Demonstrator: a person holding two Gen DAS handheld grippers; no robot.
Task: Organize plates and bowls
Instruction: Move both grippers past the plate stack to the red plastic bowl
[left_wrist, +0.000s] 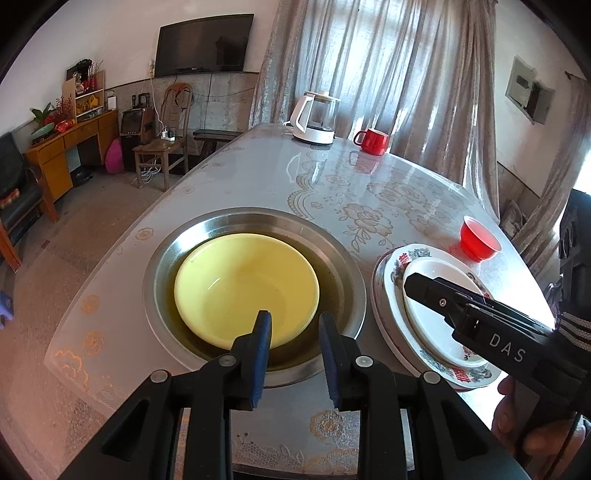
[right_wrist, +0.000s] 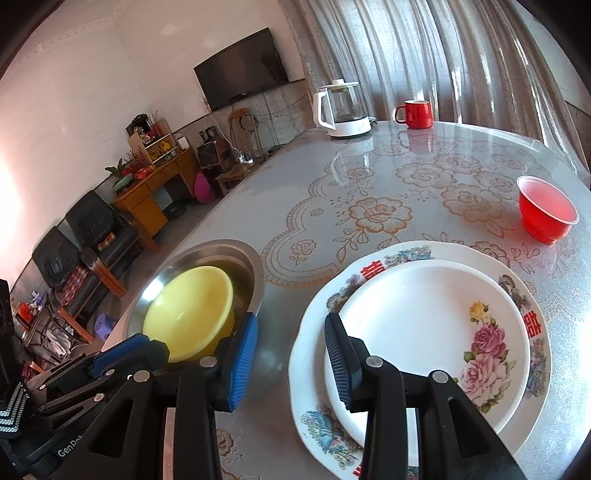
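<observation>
both claws free, stacks mostly built

left gripper (left_wrist: 293, 325) hangs with jaws apart and nothing between them, just above the near rim of the yellow plastic bowl (left_wrist: 245, 290), which sits inside the round steel basin (left_wrist: 345, 273). right gripper (right_wrist: 290, 332) is also spread and empty, over the near edge of the small white rose-printed plate (right_wrist: 436, 332) stacked on the larger patterned plate (right_wrist: 399, 253). judging by this, the small red plastic bowl (right_wrist: 546, 210), well beyond the right gripper, is left to sort.
</observation>
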